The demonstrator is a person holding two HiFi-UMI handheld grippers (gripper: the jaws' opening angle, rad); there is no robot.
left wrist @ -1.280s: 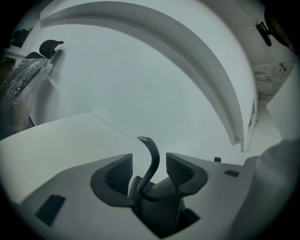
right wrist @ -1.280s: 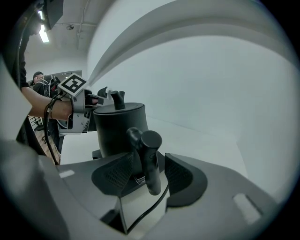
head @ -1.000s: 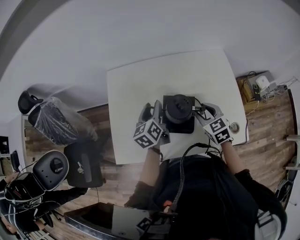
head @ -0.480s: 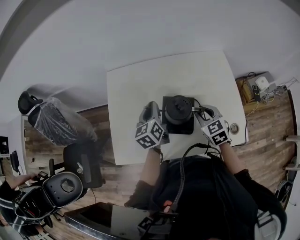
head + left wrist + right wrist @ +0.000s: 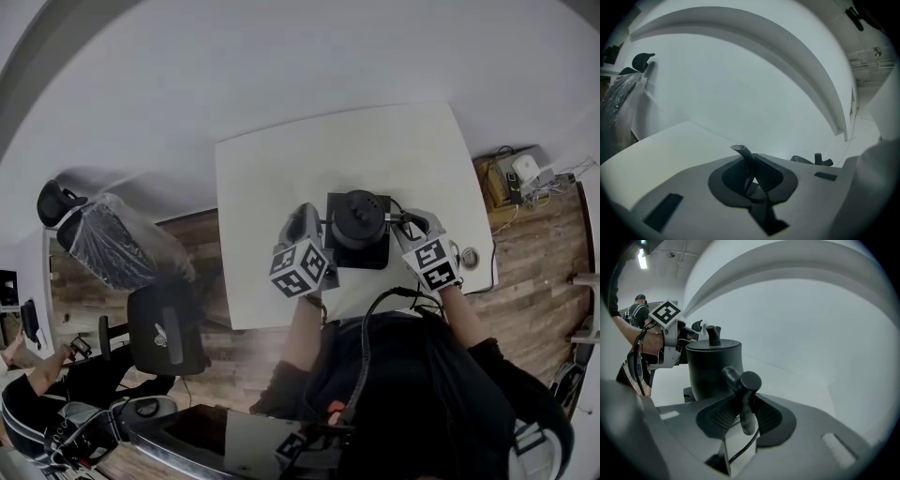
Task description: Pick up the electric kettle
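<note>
A black electric kettle (image 5: 357,217) stands on its square black base (image 5: 373,255) near the front of the white table (image 5: 309,159). My left gripper (image 5: 314,221) is at the kettle's left side. In the left gripper view its jaws (image 5: 753,180) are shut on a thin curved lip (image 5: 742,151) that looks like the kettle's spout edge. My right gripper (image 5: 405,225) is at the kettle's right side. In the right gripper view its jaws (image 5: 740,414) are closing, and the pads press on the kettle's handle (image 5: 742,383). The kettle body (image 5: 712,366) rises just beyond, with the left gripper (image 5: 696,329) at its far rim.
A cord (image 5: 478,279) runs from the kettle over the table's right front corner, past a round grommet (image 5: 469,255). Left of the table stand a black office chair (image 5: 169,328) and a plastic-wrapped chair (image 5: 117,246). A person (image 5: 37,403) crouches at lower left. Small devices (image 5: 520,169) lie on the floor at right.
Both grippers' jaws have drawn in against the kettle while the hands stayed where they were. The person at lower left has shifted toward the corner with their gear.
</note>
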